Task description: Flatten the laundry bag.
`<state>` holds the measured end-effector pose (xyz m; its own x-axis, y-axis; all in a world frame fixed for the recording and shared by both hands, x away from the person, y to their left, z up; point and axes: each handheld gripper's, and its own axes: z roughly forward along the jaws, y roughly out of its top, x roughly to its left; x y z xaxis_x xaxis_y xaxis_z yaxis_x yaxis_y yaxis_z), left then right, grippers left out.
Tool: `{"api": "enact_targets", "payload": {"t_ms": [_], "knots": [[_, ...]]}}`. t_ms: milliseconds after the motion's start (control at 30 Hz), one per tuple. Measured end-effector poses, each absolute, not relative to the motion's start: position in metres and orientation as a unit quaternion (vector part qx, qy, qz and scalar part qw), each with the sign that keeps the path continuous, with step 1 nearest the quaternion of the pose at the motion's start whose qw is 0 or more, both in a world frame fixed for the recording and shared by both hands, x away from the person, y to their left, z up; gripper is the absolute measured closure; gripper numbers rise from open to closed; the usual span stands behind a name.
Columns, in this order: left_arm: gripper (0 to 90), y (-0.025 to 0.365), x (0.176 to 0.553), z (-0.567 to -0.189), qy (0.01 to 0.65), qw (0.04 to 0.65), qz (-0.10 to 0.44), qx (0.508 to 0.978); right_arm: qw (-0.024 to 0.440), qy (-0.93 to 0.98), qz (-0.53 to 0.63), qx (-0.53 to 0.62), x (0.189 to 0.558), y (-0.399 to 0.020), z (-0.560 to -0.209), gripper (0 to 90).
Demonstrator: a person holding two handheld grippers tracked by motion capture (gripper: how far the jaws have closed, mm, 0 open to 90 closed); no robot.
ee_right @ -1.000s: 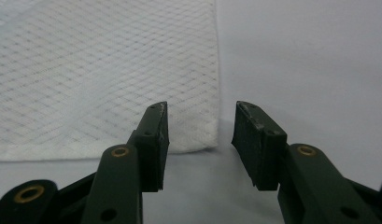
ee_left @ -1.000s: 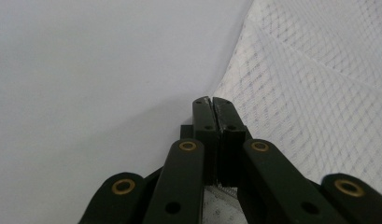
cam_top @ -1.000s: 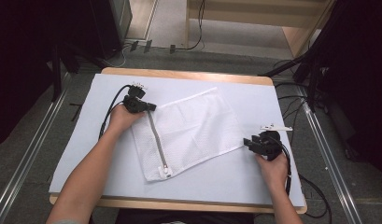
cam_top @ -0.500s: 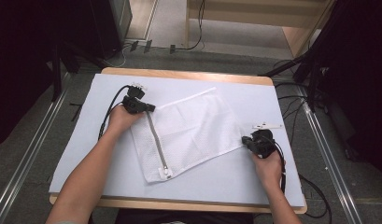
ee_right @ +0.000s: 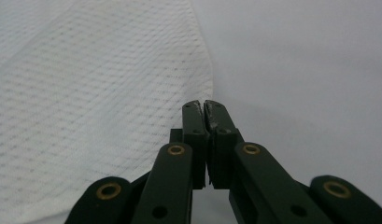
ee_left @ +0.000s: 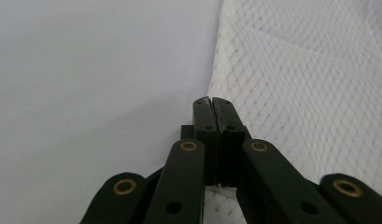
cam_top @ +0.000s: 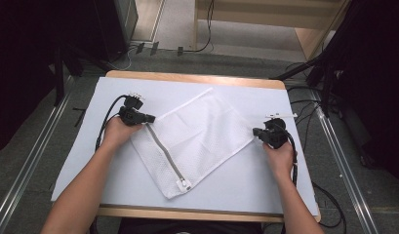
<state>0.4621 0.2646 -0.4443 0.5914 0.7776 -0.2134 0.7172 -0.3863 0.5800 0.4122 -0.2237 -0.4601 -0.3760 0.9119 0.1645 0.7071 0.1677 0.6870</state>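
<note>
On the white sheet (cam_top: 89, 161) that covers the wooden table (cam_top: 187, 77), a white mesh bag (cam_top: 202, 131) is spread flat and set cornerwise, roughly at the middle. A grey zip (cam_top: 163, 151) is run along its near-left edge, and the pull (cam_top: 184, 184) is found at the near corner; whether the pull bears any mark cannot be told at this size, and nothing readable can be made out on the mesh. The bag's left corner is met by the left gripper (cam_top: 150, 118), whose jaws are pressed together with the mesh edge running in at their tips, as is seen in the left gripper view (ee_left: 210, 99). The right corner is met in the same way by the right gripper (cam_top: 255, 131), its jaws likewise closed tight on the cloth's edge in the right gripper view (ee_right: 202, 102). The far corner is brought close to the table's far edge, while the near corner is kept well inside the front edge. Bare sheet is left open at the far left, near left and near right.
</note>
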Motion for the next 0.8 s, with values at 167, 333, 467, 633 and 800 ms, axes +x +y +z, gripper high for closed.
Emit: {"api": "enact_targets", "payload": {"t_ms": [167, 333, 467, 633, 800], "knots": [[90.0, 0.274, 0.444, -0.442, 0.464, 0.333, 0.04, 0.82, 0.138, 0.75, 0.357, 0.54, 0.438, -0.22, -0.459, 89.7], [90.0, 0.281, 0.424, -0.435, 0.47, 0.348, 0.045, 0.81, 0.136, 0.753, 0.363, 0.532, 0.458, -0.212, -0.455, 89.7], [90.0, 0.283, 0.41, -0.432, 0.468, 0.35, 0.049, 0.81, 0.136, 0.755, 0.365, 0.528, 0.473, -0.204, -0.454, 89.7], [90.0, 0.288, 0.395, -0.43, 0.466, 0.355, 0.043, 0.809, 0.135, 0.757, 0.365, 0.524, 0.488, -0.196, -0.453, 89.7], [90.0, 0.283, 0.389, -0.434, 0.466, 0.345, 0.034, 0.814, 0.138, 0.757, 0.362, 0.526, 0.502, -0.192, -0.454, 89.6]]}}
